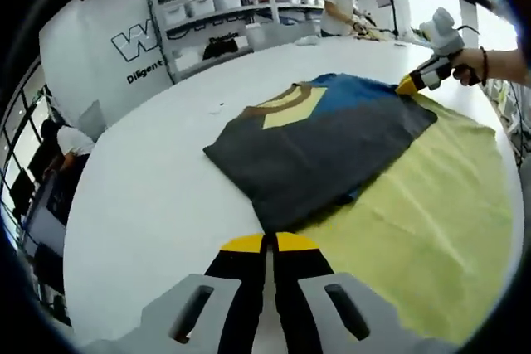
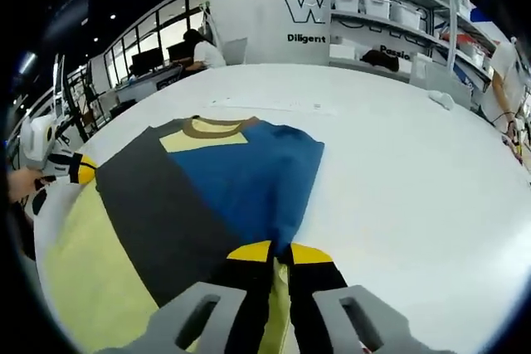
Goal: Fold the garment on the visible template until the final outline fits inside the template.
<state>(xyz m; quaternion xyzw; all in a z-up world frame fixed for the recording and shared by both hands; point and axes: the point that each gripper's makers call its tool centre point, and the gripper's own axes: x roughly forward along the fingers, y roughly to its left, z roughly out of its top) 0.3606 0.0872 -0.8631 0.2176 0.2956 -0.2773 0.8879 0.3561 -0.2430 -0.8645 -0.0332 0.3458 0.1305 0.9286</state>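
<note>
- Close in, left gripper [image 1: 269, 243] jaws pressed together at the near corner of the folded garment [image 1: 319, 147]; hold on cloth not discernible.
- Likewise right gripper [image 2: 280, 252] jaws together, clamped on the blue hem.
- Garment lying on the yellow template [image 1: 431, 221], spread on the white counter [image 1: 141, 205].
- Beyond, shelves [image 1: 224, 14] with bins.

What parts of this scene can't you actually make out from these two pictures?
- Left gripper view: the wall lettering is cut off by the shelving.
- Left gripper view: the contents of the shelf bins are too small to tell.
- Right gripper view: the near edge of the yellow template is hidden behind the right gripper.
- Both views: the underside of the folded garment is hidden by its own top layers.
</note>
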